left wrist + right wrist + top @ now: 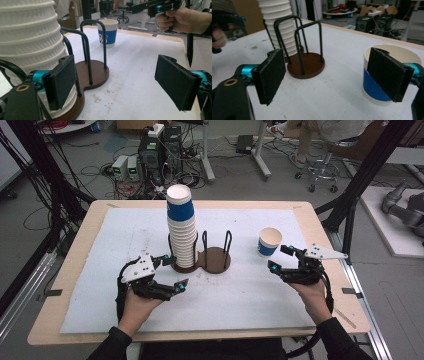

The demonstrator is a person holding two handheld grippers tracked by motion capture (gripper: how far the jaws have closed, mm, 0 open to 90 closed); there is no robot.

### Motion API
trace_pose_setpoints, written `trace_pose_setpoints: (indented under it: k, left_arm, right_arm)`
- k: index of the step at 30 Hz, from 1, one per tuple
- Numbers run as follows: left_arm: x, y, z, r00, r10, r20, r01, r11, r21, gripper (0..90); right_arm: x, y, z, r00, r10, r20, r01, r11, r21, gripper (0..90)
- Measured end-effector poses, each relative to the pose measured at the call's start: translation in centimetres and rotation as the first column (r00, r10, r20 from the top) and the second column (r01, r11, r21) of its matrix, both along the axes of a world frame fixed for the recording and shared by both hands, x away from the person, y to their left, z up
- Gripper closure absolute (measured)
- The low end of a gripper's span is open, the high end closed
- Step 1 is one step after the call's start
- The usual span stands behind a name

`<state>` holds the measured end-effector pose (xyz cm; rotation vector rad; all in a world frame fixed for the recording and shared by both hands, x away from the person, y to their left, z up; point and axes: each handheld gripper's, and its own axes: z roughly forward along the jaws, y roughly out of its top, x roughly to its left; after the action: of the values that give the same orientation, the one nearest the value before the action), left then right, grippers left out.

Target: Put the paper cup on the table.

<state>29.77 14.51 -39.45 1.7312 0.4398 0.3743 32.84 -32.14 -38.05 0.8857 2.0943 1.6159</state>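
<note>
One tall stack of paper cups point(182, 232) stands in one of the two wire-hooped slots of a brown holder point(216, 259) at the middle of the white surface point(100, 285). One single blue-banded cup point(269, 241) stands upright to its right. Two grippers: the left gripper point(172, 270), fingers spread and empty, beside the stack; the right gripper point(279, 258), fingers spread, just beside the single cup.

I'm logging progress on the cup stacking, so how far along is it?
Done: a tall cup stack sits in one side of the brown holder. In hand: nothing; the right claw is open beside the single cup, and the left claw is open by the stack. Left: that cup stands apart, the holder's other side bare.
</note>
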Motion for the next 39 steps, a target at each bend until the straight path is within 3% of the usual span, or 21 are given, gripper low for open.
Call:
trace_pose_setpoints:
  k: [3, 7, 16, 21, 26, 39]
  left_arm:
    - [0.1, -0.1, 0.0, 1.0, -0.005, 0.006, 0.005, 1.0, -0.001, 17.2]
    - [0.2, 0.0, -0.1, 0.9999, -0.01, 0.013, 0.01, 0.9999, 0.004, 17.2]
    - [-0.3, 0.3, 0.1, 0.9995, -0.017, 0.027, 0.017, 0.9998, 0.007, 17.3]
    - [-0.7, 1.1, 0.6, 0.9989, -0.002, 0.046, 0.003, 0.9999, -0.012, 17.3]
    - [-0.9, 1.9, 0.9, 0.9982, 0.014, 0.058, -0.013, 0.9997, -0.022, 17.3]
    - [-0.9, 1.7, 0.8, 0.9985, 0.008, 0.054, -0.007, 0.9999, -0.015, 17.3]
  right_arm:
    - [-0.3, 0.3, 0.3, 0.9973, 0.066, 0.032, -0.066, 0.998, 0.005, 15.9]
    - [-0.7, 1.0, 0.7, 0.9929, 0.088, 0.081, -0.087, 0.996, -0.011, 16.0]
    - [-1.1, 1.7, 0.9, 0.9911, 0.112, 0.073, -0.111, 0.994, -0.01, 16.0]
    - [-1.2, 1.8, 0.7, 0.9881, 0.139, 0.066, -0.14, 0.99, 0.011, 15.9]
    - [-1.1, 2.3, 0.5, 0.9847, 0.161, 0.067, -0.161, 0.987, -0.005, 16.0]
    - [-1.1, 2.4, 0.3, 0.9868, 0.153, 0.054, -0.152, 0.988, -0.016, 16.0]
